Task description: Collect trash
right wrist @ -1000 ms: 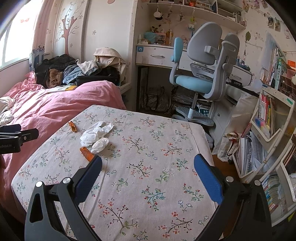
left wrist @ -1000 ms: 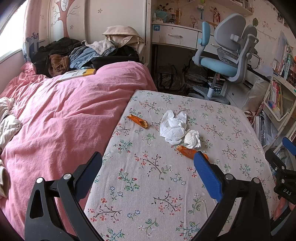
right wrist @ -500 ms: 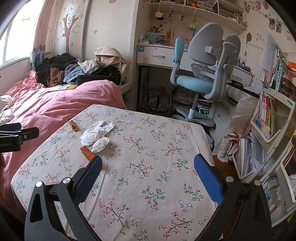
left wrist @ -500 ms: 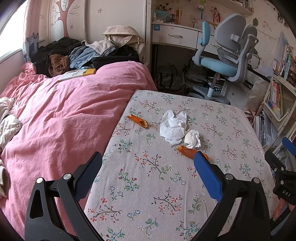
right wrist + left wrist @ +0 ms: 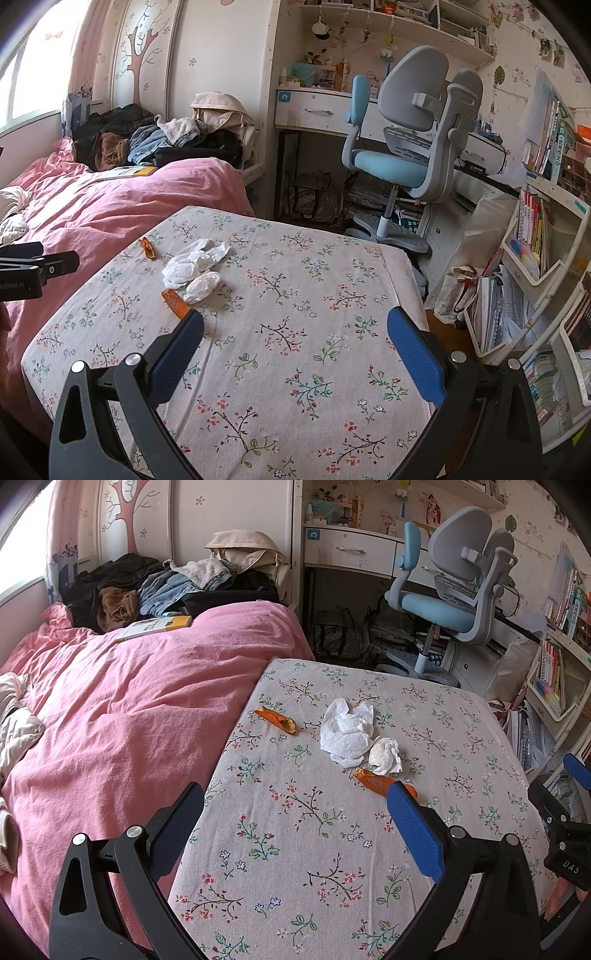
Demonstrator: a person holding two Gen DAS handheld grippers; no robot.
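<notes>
Table covered in a grey floral-print cloth [image 5: 332, 834]. Its left edge butts against a bed under a rumpled pink duvet [image 5: 122, 716]; far edge faces a white desk and a blue-and-grey swivel chair [image 5: 447, 602]; right edge drops to floor beside white shelving crammed with books [image 5: 535, 236]. Near half and right half of the cloth are bare.

Trash sits in a cluster toward the far-left part of the table:
- large crumpled white tissue [image 5: 345, 731], touching a smaller balled white tissue [image 5: 386, 755] on its near-right side
- curled orange peel strip [image 5: 277, 719], nearer the left edge, apart from the tissues
- second flat orange peel piece [image 5: 371, 780], just in front of the balled tissue, partly hidden behind the left tool's blue pad.

Left gripper [image 5: 295, 827]: over the near-left part of the table, aimed at the cluster, jaws spread wide, nothing between them.
Right gripper [image 5: 295, 350]: over the near-middle, jaws likewise spread and empty; cluster lies ahead to its left. Second peel piece [image 5: 175, 302] sits just beyond its left pad.

Pile of clothes and a yellow-edged book [image 5: 155, 627] lie at the bed's far end.
</notes>
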